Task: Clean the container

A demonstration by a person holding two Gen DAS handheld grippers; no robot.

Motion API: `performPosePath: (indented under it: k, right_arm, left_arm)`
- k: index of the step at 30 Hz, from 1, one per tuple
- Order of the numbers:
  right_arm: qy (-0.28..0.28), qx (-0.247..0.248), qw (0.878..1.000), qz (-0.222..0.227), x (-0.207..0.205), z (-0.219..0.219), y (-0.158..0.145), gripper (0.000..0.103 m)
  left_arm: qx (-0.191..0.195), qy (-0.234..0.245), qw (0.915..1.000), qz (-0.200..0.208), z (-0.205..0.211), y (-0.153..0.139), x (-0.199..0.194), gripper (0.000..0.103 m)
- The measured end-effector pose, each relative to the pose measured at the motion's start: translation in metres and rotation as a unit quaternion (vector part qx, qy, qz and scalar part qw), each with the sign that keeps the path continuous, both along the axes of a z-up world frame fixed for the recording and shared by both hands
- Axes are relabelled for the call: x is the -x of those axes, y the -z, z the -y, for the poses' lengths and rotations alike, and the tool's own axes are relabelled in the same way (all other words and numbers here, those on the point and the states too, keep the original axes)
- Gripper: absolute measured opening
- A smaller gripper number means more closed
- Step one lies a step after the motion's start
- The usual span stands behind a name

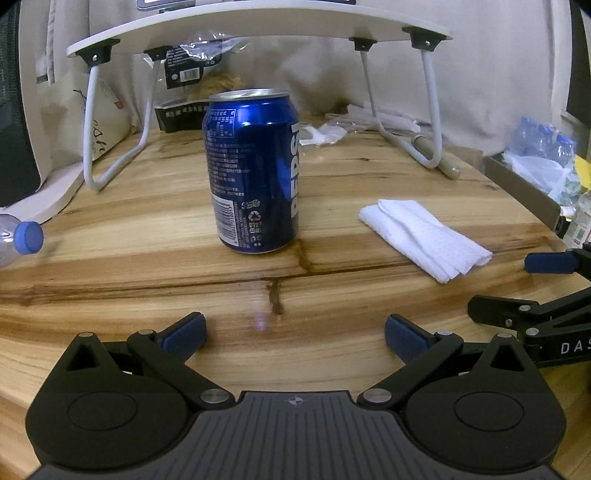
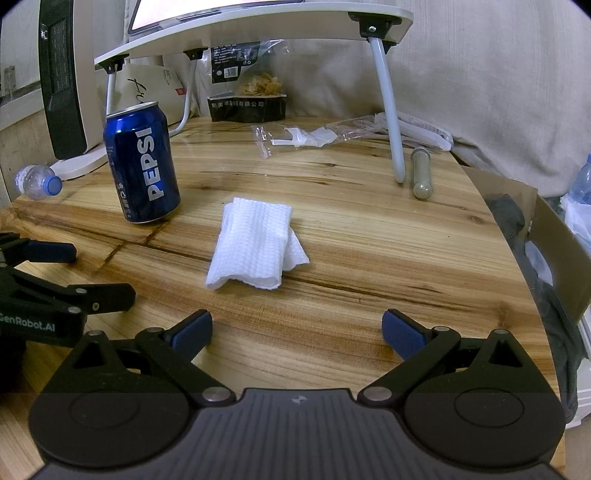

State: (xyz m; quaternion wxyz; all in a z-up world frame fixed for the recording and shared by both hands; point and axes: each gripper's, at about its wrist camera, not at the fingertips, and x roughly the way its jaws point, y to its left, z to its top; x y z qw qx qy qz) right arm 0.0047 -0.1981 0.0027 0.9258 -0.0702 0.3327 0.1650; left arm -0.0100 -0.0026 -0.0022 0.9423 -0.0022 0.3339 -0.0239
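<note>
On the wooden desk (image 1: 147, 229) a blue cola can (image 1: 253, 170) stands upright straight ahead of the left gripper (image 1: 295, 336), jaws apart and holding nothing, while a folded paper towel (image 2: 251, 245), perhaps doubled over, lies beyond the right gripper (image 2: 297, 334), likewise spread and empty.

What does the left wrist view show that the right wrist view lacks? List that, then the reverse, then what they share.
Only the left wrist view shows the Pepsi can's barcode and small-print side, and the left gripper's own open fingers from behind.

Only the right wrist view shows the full PEPSI lettering, the whole grey tube by the lap desk leg, the cardboard box at the table edge, and the right gripper, open.

Both show the can upright on the wooden table, the folded paper towel, the blue-capped bottle, the snack bag and the white lap desk.
</note>
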Motion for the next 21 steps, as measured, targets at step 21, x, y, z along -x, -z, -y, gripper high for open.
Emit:
performPosePath:
  k: [21]
  right_arm:
    - [0.002,0.001,1.000,0.001,0.0014,-0.0015,0.0005,0.103]
  left_arm:
    - [0.001,-0.042,0.9991,-0.002,-0.0051,0.0003,-0.0009,0.103]
